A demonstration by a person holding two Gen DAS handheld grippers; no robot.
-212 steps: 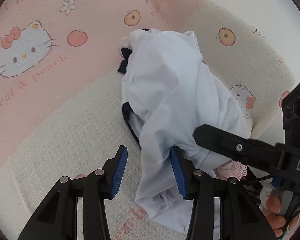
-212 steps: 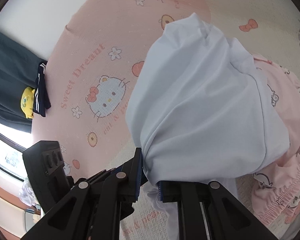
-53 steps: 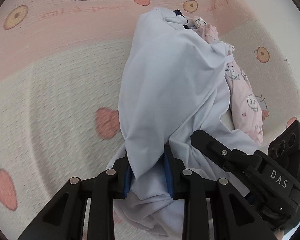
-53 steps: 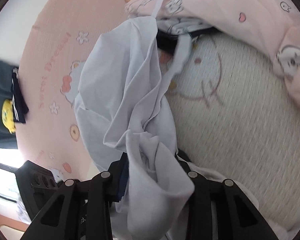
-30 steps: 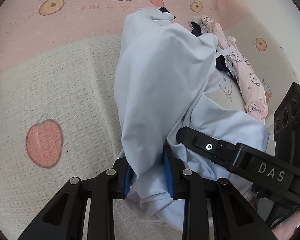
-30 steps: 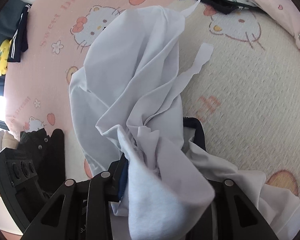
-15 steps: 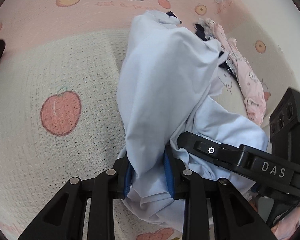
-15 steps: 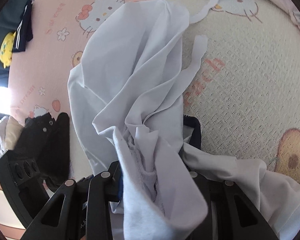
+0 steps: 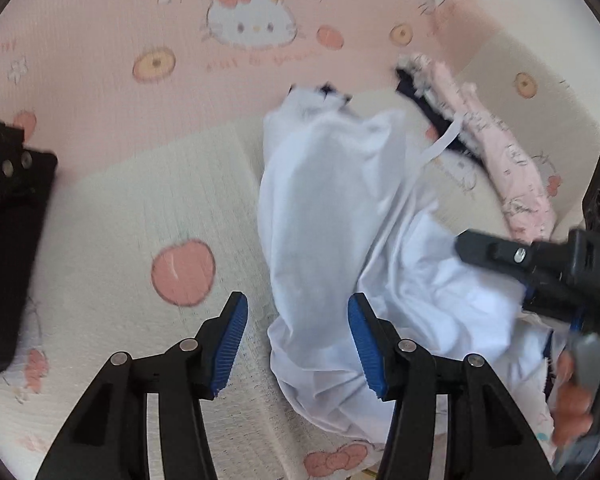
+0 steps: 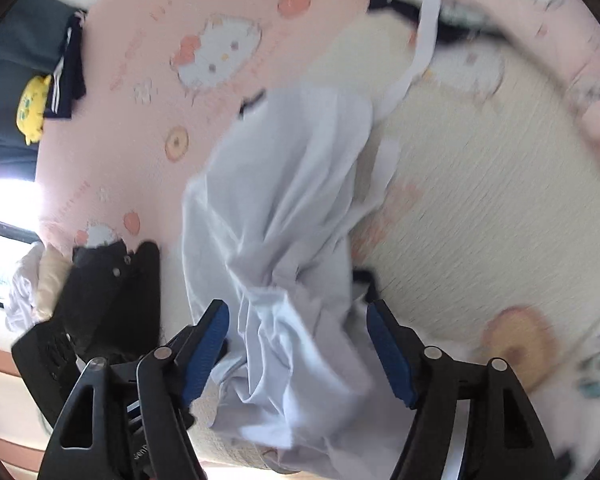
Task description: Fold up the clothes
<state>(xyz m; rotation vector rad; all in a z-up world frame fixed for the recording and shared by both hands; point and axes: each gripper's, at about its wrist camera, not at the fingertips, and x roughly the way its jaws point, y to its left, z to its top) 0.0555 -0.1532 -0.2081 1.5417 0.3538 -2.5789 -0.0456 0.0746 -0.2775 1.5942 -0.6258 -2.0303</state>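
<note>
The white garment (image 9: 332, 216) lies in a rumpled heap on the cream part of the bed cover (image 9: 132, 208), its far end reaching the pink band printed with cat faces and peaches; a narrow white strap (image 10: 416, 52) trails from it toward the pink patterned garment (image 9: 512, 184) bunched at the cover's far right, with something dark navy (image 9: 432, 116) tucked beside that. The left gripper (image 9: 296, 344) points steeply down over the near end of the heap, its jaws opening; the blue pads (image 9: 230, 340) stand clear on either side of the cloth, which rises between them without being pinched. The right gripper (image 10: 300, 352) is angled down over the same heap from the other side, jaws opening wider, a fold of white fabric loose between the pads (image 10: 208, 344) and, as far as the blur allows, touching neither. The person's hand (image 9: 580, 396) grips the right tool's handle at the lower right of the left wrist view; a black folded item (image 9: 8, 248) rests on the cover to the left.
</note>
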